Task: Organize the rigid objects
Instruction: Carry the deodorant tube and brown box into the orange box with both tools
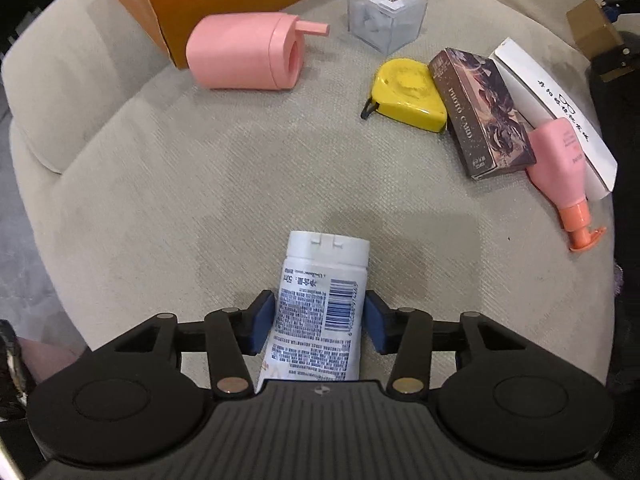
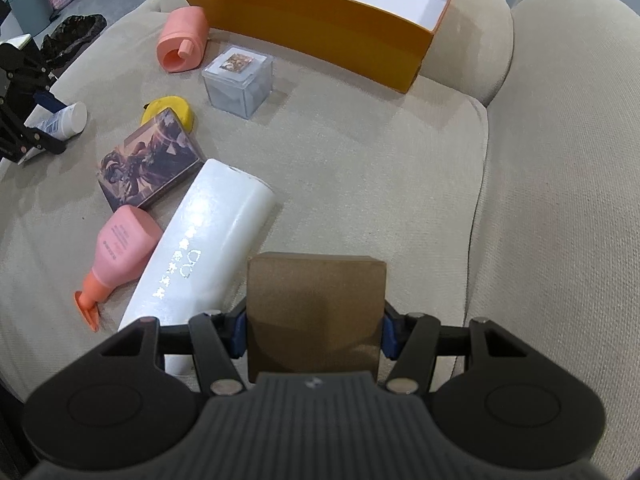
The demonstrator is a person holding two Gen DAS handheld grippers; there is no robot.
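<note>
My left gripper (image 1: 320, 320) points down at the beige sofa cushion (image 1: 180, 184), with a white tube (image 1: 320, 280) cap-down between its blue pads, which touch both of its sides. From the right wrist view the tube (image 2: 64, 118) shows at the far left. My right gripper (image 2: 316, 332) is shut on a brown cardboard box (image 2: 316, 300) held above the cushion. An open orange box (image 2: 320, 20) stands at the back of the seat with dark items inside.
Loose on the cushion lie a pink dispenser (image 1: 240, 56), a clear cube (image 1: 386, 12), a yellow tape measure (image 1: 408, 92), a photo card box (image 1: 480, 112), a pink pump bottle (image 1: 560, 164) and a long white box (image 2: 208, 240). The sofa's backrest (image 2: 560, 160) rises to the right.
</note>
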